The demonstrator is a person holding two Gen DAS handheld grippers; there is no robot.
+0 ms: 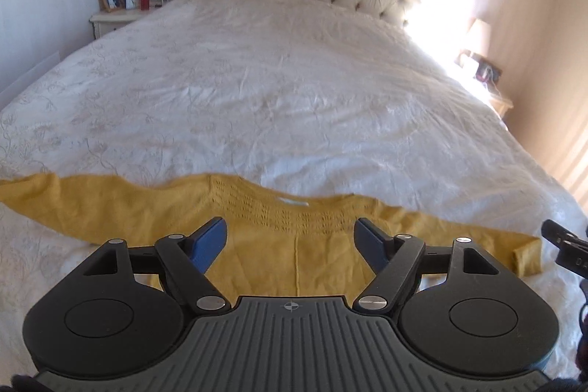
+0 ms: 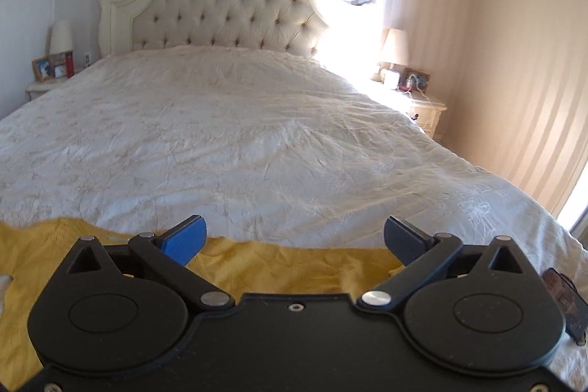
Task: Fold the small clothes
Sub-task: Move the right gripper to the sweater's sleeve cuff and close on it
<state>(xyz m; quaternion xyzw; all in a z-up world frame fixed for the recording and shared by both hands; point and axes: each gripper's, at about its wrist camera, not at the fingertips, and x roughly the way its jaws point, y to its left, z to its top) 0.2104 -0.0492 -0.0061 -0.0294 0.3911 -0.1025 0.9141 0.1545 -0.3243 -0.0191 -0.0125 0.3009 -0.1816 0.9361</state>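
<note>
A small mustard-yellow knitted sweater (image 1: 257,237) lies spread flat on the white bedspread (image 1: 275,98), sleeves out to both sides, neckline toward the headboard. My left gripper (image 1: 290,237) is open and empty, hovering above the sweater's chest below the neckline. The sweater also shows in the right wrist view (image 2: 275,263), where my right gripper (image 2: 294,237) is open and empty above its right shoulder and sleeve. Part of the right gripper (image 1: 566,245) shows at the right edge of the left wrist view, beside the right cuff.
A tufted cream headboard (image 2: 228,2) stands at the far end. Nightstands with lamps and photo frames stand at the left (image 1: 121,10) and right (image 2: 419,98) of the bed. A dark flat object (image 2: 566,304) lies at the bed's right edge. The bedspread stretches wide beyond the sweater.
</note>
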